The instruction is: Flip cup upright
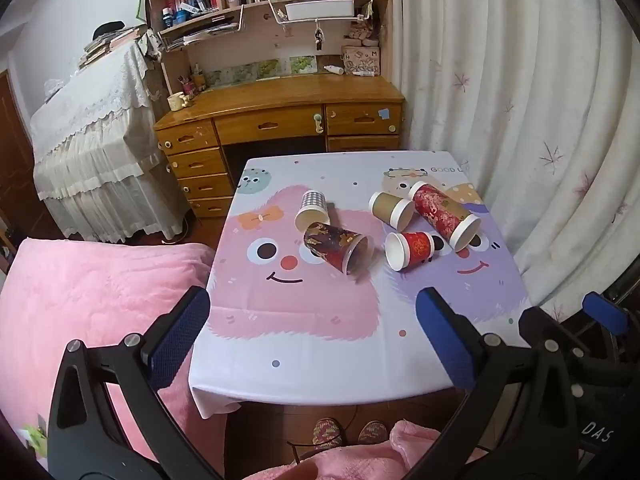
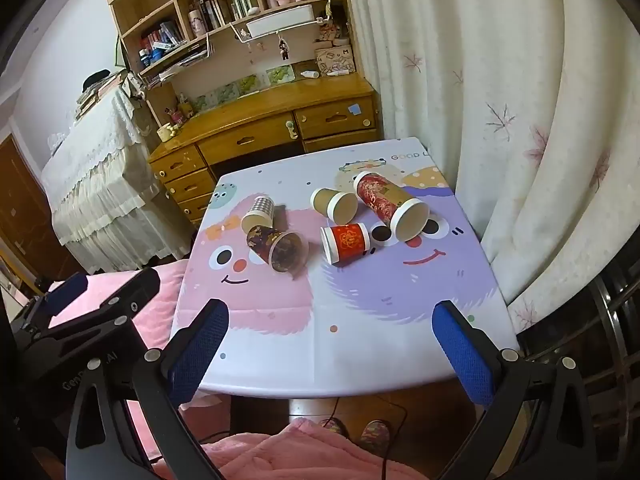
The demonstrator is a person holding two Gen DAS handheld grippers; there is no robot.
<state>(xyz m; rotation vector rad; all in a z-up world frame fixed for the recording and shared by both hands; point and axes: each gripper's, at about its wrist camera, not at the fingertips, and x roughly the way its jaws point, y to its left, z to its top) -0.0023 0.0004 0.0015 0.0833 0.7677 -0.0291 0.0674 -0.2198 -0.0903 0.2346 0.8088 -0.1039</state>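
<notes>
Several paper cups lie on their sides on the cartoon tablecloth (image 1: 296,320): a checkered cup (image 1: 312,209), a dark patterned cup (image 1: 338,246), a brown cup (image 1: 391,209), a small red cup (image 1: 410,250) and a tall red cup (image 1: 444,214). They also show in the right wrist view: checkered (image 2: 259,214), dark (image 2: 278,248), brown (image 2: 334,203), small red (image 2: 346,242), tall red (image 2: 390,204). My left gripper (image 1: 312,336) is open and empty, above the table's near edge. My right gripper (image 2: 330,344) is open and empty, also well short of the cups.
A wooden desk (image 1: 280,116) with shelves stands behind the table. A pink bed (image 1: 80,304) lies to the left, a curtain (image 1: 520,100) to the right. The right gripper's body (image 1: 580,344) sits beside the left one. Slippered feet (image 1: 348,432) are under the table.
</notes>
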